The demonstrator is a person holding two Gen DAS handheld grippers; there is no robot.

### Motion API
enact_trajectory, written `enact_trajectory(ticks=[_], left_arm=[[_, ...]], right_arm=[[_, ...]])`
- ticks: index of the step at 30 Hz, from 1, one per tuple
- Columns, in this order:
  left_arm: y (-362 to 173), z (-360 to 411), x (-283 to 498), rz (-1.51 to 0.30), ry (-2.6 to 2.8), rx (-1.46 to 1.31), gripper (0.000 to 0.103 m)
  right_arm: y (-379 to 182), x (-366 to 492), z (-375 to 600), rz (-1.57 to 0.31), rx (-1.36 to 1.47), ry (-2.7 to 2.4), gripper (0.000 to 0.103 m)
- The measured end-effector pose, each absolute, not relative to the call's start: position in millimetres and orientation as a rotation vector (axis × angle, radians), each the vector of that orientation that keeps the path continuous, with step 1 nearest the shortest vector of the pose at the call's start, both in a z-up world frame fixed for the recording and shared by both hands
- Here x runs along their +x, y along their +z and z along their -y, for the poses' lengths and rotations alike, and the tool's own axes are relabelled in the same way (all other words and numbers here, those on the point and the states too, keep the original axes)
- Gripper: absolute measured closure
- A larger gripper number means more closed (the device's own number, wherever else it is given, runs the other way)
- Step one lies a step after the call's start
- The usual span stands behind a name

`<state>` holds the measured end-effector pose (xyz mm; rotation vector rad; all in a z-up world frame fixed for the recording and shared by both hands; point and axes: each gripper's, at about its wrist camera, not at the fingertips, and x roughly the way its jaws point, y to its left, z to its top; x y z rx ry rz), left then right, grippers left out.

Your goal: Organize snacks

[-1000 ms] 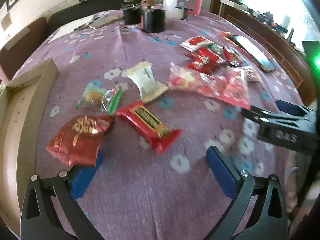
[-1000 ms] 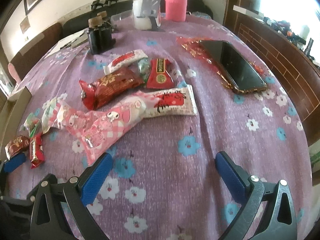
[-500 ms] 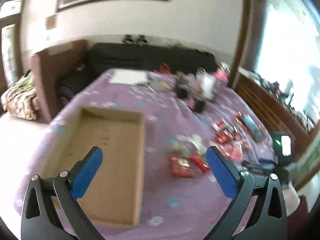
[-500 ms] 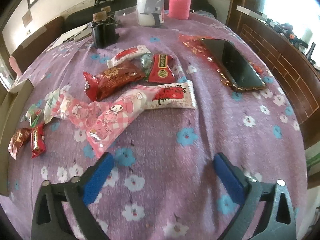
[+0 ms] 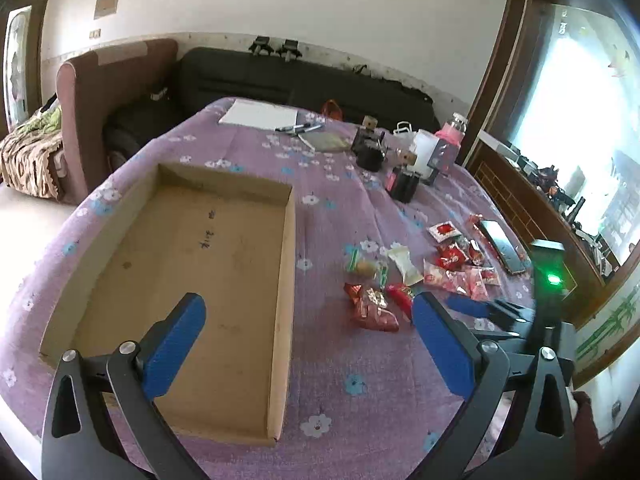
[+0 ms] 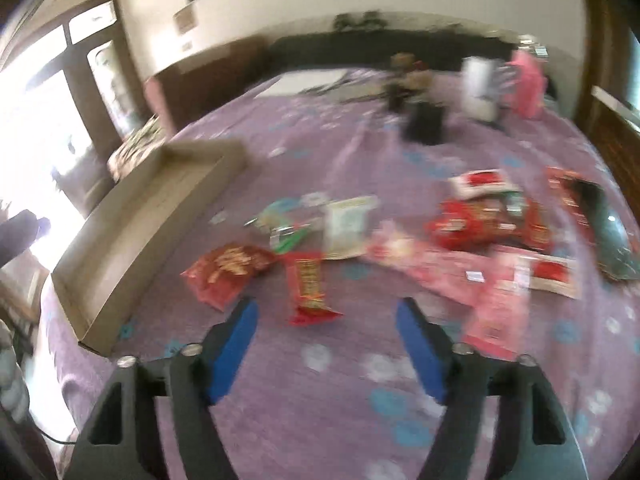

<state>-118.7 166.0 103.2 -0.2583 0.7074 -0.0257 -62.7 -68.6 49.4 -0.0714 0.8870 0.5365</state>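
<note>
Left tongs (image 5: pixel 308 340) spread wide, gripping nothing, high above cardboard tray (image 5: pixel 188 276) on the desk (image 5: pixel 340 184). Right tongs (image 6: pixel 326 340) parted and bare, just short of red candy bar (image 6: pixel 310 288). Beside it, crinkled red packet (image 6: pixel 226 270); farther right, pink packets (image 6: pixel 480 280). Right view blurred.

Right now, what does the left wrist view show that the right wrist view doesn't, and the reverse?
Only the left wrist view shows the cardboard tray's whole bare floor, the white paper with pens, and the right gripper from outside. Only the right wrist view, blurred, shows the bright doorway and the right gripper's open jaws. Both share the purple tablecloth, the scattered snack packets, the phone and the pink bottle.
</note>
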Motion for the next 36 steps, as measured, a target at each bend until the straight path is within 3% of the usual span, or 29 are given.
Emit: enact_trajectory(ticks=[3,4,5,7,24,25,27,28,29,36], left_arm=[[102,-167,-115,-0.720,-0.046,-0.275,0.000],[102,-166,-113,-0.725,-0.055,-0.279,0.000],[101,-165,-110,-0.732,-0.063,-0.281,0.000],[98,-159,-102,-0.752,-0.080,-0.280,0.000],[35,-74,-24,-0.966,-0.103,-0.006,0.000],[33,-74,-24,-0.966,-0.098,0.000,0.004],[29,-74,-20,-0.980,-0.097,0.004,0.026],[25,-75,-18,-1.004,-0.104,-0.008,0.053],[22,-76,-16,-1.024,-0.110,-0.018,0.061],[30,-80,-32,-0.972,-0.116,-0.053,0.062]], right_arm=[[36,-49,51,-0.925,-0.071,0.542,0.039],[32,-45,51,-0.935,-0.067,0.542,0.048],[28,-41,50,-0.953,-0.055,0.542,0.065],[27,-42,56,-0.956,-0.033,0.529,0.080],[26,-56,106,-0.914,0.053,0.479,0.079],[26,-57,105,-0.915,0.056,0.480,0.079],[26,-57,106,-0.916,0.067,0.485,0.079],[26,-57,106,-0.917,0.071,0.487,0.079],[26,-57,106,-0.916,0.070,0.487,0.079],[26,-57,107,-0.911,0.075,0.488,0.080]])
